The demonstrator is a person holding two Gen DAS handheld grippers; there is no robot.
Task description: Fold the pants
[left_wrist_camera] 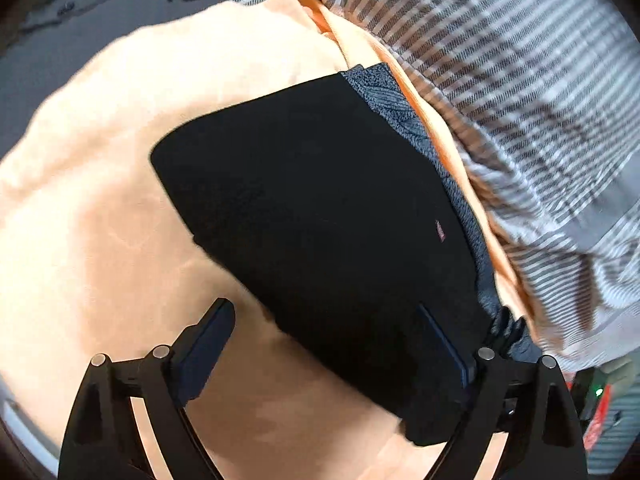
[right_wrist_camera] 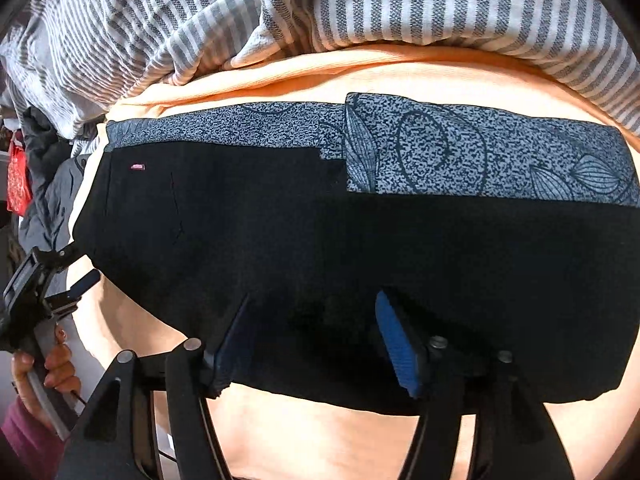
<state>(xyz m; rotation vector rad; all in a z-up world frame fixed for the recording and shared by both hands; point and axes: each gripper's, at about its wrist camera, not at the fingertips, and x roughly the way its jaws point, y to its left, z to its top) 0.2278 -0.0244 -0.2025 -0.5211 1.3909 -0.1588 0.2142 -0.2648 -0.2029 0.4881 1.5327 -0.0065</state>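
Note:
The black pants (left_wrist_camera: 320, 208) lie folded flat on a peach sheet (left_wrist_camera: 120, 200), with a grey patterned layer (left_wrist_camera: 400, 108) showing along their far edge. In the right wrist view the pants (right_wrist_camera: 320, 248) stretch across the frame under the grey patterned strip (right_wrist_camera: 480, 152). My left gripper (left_wrist_camera: 324, 340) is open at the pants' near corner, one finger over the cloth and one over the sheet. It also shows in the right wrist view (right_wrist_camera: 64, 280), held by a hand. My right gripper (right_wrist_camera: 312, 336) is open, its fingers over the pants' near edge.
A grey-and-white striped blanket (right_wrist_camera: 360, 8) is bunched along the far side of the sheet, also in the left wrist view (left_wrist_camera: 520, 100). Dark clothes and a red item (right_wrist_camera: 18, 176) lie at the left. A dark floor (left_wrist_camera: 80, 40) lies beyond the sheet.

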